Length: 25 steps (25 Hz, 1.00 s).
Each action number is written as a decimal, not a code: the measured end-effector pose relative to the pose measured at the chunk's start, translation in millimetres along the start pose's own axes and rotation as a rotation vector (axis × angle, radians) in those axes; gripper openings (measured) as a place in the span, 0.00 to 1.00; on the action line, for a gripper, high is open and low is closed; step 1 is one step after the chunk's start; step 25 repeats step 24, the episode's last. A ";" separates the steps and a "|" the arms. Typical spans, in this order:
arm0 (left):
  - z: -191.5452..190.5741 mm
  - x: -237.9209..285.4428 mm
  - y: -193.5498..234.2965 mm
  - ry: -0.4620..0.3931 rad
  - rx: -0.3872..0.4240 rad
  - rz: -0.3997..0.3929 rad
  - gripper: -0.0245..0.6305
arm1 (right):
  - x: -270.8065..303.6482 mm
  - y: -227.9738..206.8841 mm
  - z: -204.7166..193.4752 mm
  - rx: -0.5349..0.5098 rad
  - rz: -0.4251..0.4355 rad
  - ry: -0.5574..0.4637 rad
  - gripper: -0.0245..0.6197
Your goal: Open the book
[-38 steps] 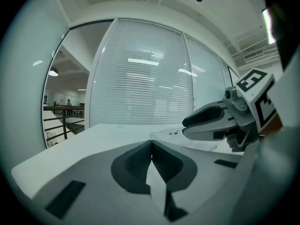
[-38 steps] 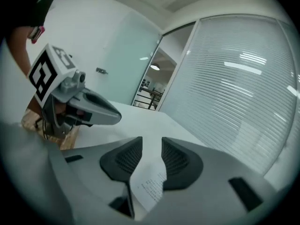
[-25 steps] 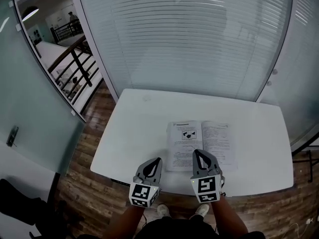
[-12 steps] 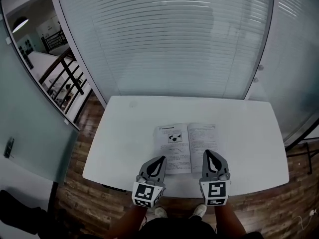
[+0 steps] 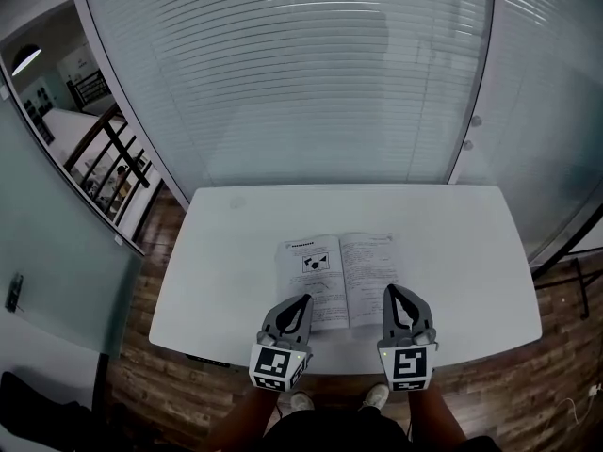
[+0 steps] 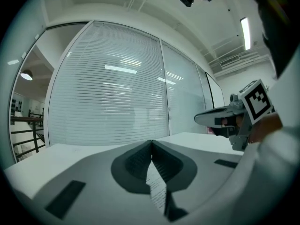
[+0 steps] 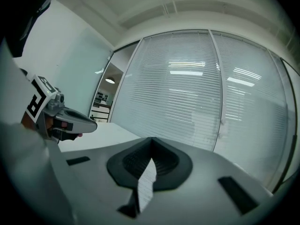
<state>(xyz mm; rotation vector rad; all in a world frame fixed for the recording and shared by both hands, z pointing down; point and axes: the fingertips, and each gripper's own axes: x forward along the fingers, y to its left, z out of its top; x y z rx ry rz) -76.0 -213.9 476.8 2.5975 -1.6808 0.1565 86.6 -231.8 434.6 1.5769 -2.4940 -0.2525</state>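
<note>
The book [image 5: 337,269] lies open and flat in the middle of the white table [image 5: 207,262], with a diagram on its left page and text on its right page. My left gripper [image 5: 303,298] hovers over the lower part of the left page, and my right gripper [image 5: 390,290] over the lower part of the right page. Both are shut and hold nothing. In the left gripper view the left gripper [image 6: 151,142] has its tips together, and printed page shows through the gap below them. The right gripper view shows the right gripper [image 7: 151,139] closed the same way.
A glass wall with horizontal blinds [image 5: 301,83] runs behind the table's far edge. A dark railing [image 5: 113,158] and a lower floor lie past the glass at the left. Wood flooring [image 5: 141,347] surrounds the table. The near table edge lies just under both grippers.
The right gripper has shifted right, from near the book's spine to over the right page. The left gripper now overlaps the left page. The book stays open and has not moved.
</note>
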 end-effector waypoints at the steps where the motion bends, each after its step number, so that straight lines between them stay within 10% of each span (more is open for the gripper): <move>1: 1.3 0.3 -0.9 0.002 0.002 -0.002 0.05 | -0.8 0.0 1.3 -0.010 0.003 -0.002 0.05; 25: -0.3 5.2 -5.4 0.012 0.007 -0.002 0.05 | -1.7 -10.7 -2.8 0.029 -0.013 -0.027 0.05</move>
